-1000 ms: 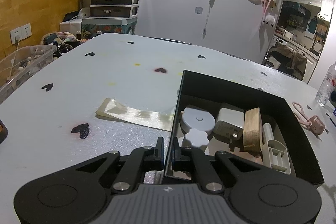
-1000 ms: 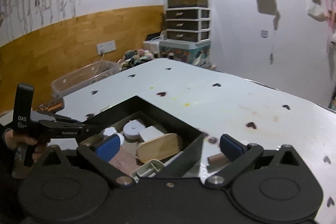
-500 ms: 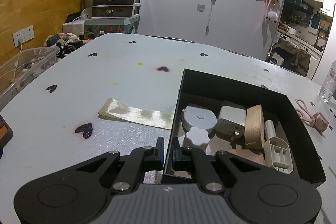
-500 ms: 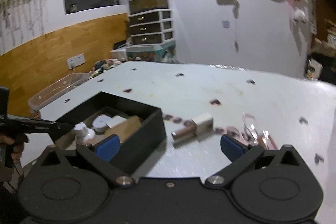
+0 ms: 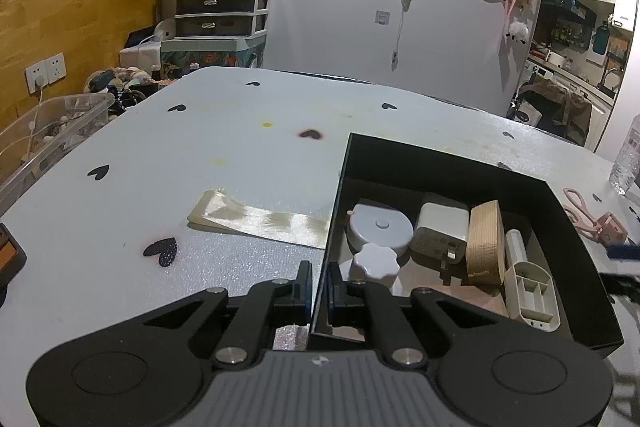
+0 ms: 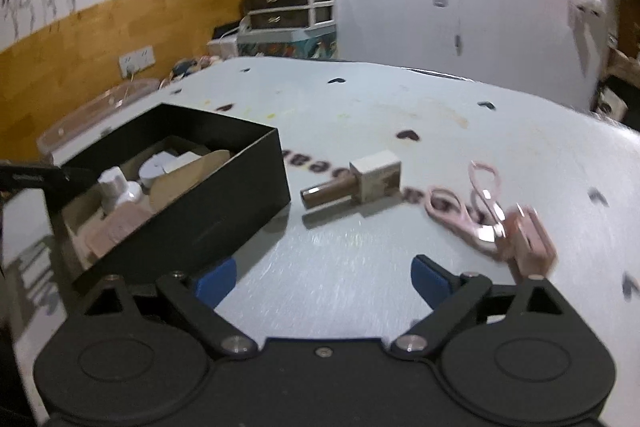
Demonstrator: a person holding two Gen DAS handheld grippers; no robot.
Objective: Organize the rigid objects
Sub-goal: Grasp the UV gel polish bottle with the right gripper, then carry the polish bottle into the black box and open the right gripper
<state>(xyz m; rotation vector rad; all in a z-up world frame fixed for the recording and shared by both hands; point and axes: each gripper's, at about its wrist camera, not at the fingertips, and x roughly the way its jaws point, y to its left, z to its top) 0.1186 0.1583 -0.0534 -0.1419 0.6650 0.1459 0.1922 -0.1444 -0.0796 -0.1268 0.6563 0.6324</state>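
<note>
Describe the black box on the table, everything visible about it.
The black box is an open-topped rectangular container with thin, matte, cardboard-like walls, sitting flat on the white table. It holds a round white case, a white lobed knob, a white plug adapter, a tan wooden piece and a beige divided tray. The left gripper is shut on its near wall; a cream ribbon meets its left side.

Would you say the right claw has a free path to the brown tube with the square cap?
Probably yes. The right claw is still wide, jaws starting to close on nothing, with bare table ahead up to the tube; the black box sits aside.
</note>
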